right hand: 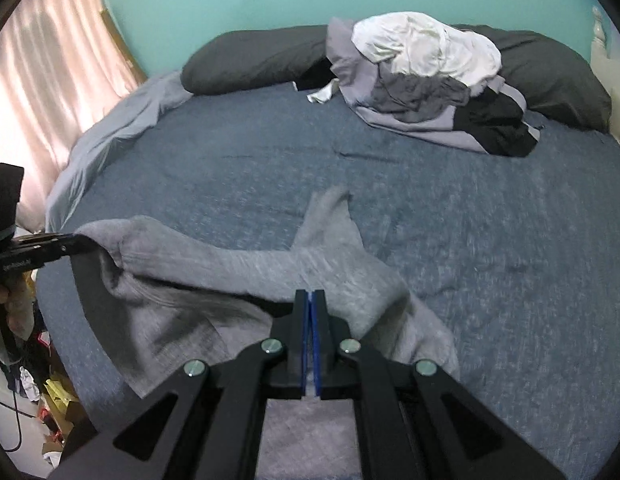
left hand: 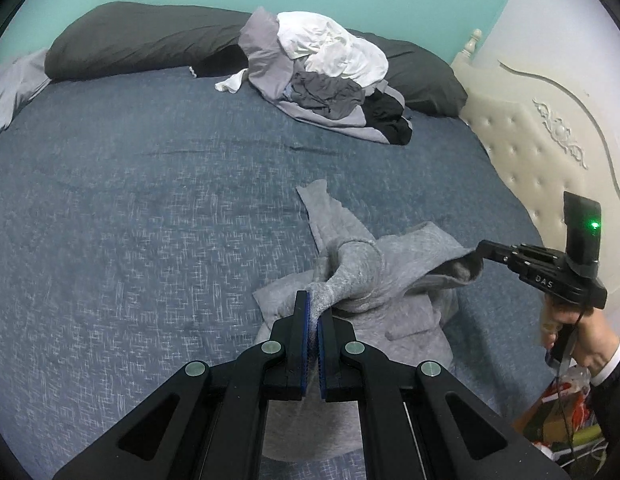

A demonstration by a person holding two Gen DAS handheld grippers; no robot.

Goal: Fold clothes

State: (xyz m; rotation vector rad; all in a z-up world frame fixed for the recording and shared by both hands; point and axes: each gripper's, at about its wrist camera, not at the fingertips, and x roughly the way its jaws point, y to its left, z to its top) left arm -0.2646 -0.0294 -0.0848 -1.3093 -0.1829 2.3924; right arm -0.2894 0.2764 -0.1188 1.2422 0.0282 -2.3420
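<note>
A grey garment [left hand: 394, 280] is pinched by both closed grippers, left [left hand: 314, 304] and right [right hand: 310, 300], over the bed [left hand: 150, 220]

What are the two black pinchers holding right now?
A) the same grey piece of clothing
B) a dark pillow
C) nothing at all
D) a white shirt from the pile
A: the left gripper and the right gripper are each shut on an edge of the grey garment, which lies partly on the blue bed cover.
</note>
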